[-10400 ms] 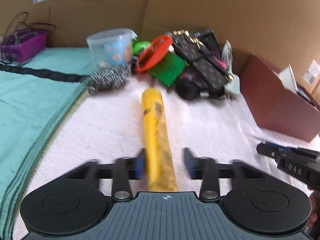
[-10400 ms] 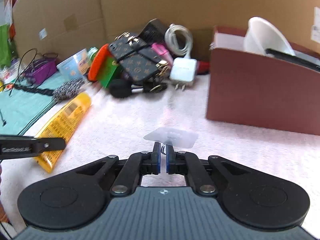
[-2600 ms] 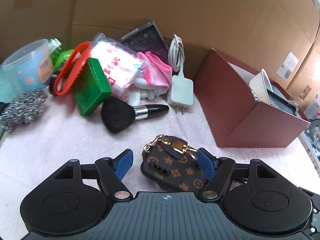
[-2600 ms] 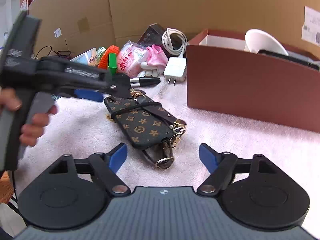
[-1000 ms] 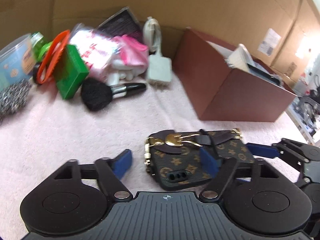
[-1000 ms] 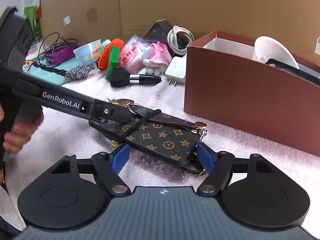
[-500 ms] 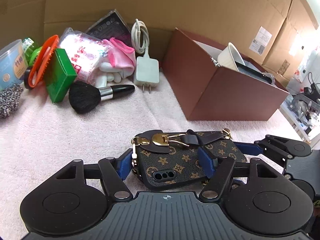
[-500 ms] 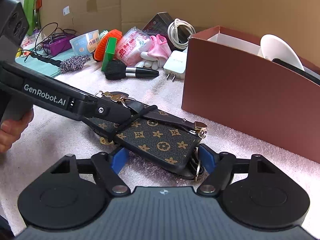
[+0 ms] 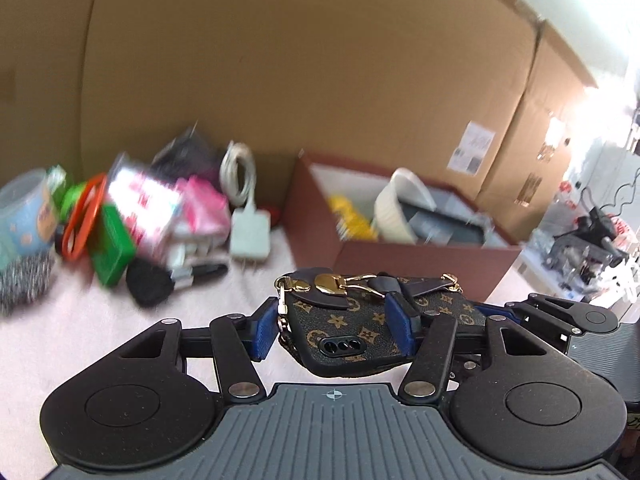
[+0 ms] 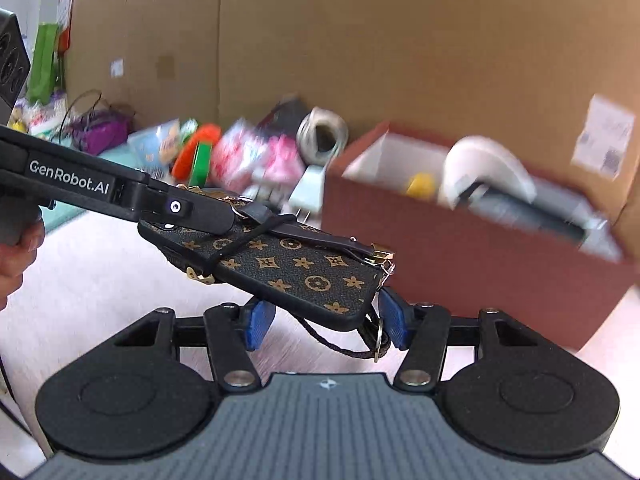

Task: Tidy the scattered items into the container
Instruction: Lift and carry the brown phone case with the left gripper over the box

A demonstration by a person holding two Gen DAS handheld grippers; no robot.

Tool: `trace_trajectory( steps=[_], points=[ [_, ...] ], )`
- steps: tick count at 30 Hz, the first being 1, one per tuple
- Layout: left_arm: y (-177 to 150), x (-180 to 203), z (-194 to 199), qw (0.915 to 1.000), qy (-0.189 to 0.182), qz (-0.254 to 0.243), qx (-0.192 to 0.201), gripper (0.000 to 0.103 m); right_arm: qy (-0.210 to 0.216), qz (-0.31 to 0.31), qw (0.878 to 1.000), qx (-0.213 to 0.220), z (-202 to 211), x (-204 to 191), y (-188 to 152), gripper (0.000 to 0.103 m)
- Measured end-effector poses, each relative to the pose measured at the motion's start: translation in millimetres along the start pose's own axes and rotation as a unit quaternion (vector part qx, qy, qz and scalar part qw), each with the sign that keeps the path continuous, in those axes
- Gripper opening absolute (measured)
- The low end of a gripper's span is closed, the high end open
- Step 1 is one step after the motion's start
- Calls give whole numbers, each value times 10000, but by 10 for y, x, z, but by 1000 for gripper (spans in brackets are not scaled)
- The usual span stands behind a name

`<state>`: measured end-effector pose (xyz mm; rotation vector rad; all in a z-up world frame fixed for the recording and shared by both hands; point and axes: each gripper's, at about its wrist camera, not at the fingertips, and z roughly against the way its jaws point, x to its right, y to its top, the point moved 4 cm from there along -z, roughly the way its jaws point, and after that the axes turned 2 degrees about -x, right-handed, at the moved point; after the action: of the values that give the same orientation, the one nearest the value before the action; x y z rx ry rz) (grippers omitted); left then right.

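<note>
two grippers closing on one patterned phone case

the left gripper (image 9: 332,330) has its blue pads on either side of the camera end of the brown monogram phone case (image 9: 352,332). its jaws are closing, about half open, and both pads look pressed against the case's edges. the right gripper (image 10: 324,320) takes the opposite end. its jaws are closing too, with the case's corner, a dark strap loop and a metal ring between them. the right-hand pad touches the ring and corner, while the left-hand pad sits partly under the case, so its contact cannot be confirmed.

the case is off the pale pink cloth (image 9: 80,320), held between the two tools and tilted in the right wrist view. it sits in front of the reddish-brown box (image 10: 460,272), which holds a white bowl (image 10: 484,168), something yellow and a grey flat object.

the pile beside the box is smeared by motion blur: a white charger (image 9: 250,236), a makeup brush (image 9: 160,280), a green block (image 9: 114,252) and pink packets can only roughly be made out. a hand (image 10: 16,256) on the left tool's handle is cut off at the frame edge.
</note>
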<state>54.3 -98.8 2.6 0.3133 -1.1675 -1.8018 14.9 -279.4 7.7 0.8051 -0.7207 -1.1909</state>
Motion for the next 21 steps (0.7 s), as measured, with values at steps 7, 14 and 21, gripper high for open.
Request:
trace_trajectory(
  steps=[7, 14, 21],
  points=[
    [668, 523, -36, 9981, -281, -169, 518, 57, -459, 15, 9970, 617, 337, 406, 487, 62],
    [992, 731, -465, 9975, -340, -257, 565, 57, -707, -139, 9940, 826, 252, 890, 814, 62],
    [883, 548, -1045, 9993, -372, 66, 70, 56, -645, -332, 9965, 413, -207, 1127, 688, 62]
  ],
)
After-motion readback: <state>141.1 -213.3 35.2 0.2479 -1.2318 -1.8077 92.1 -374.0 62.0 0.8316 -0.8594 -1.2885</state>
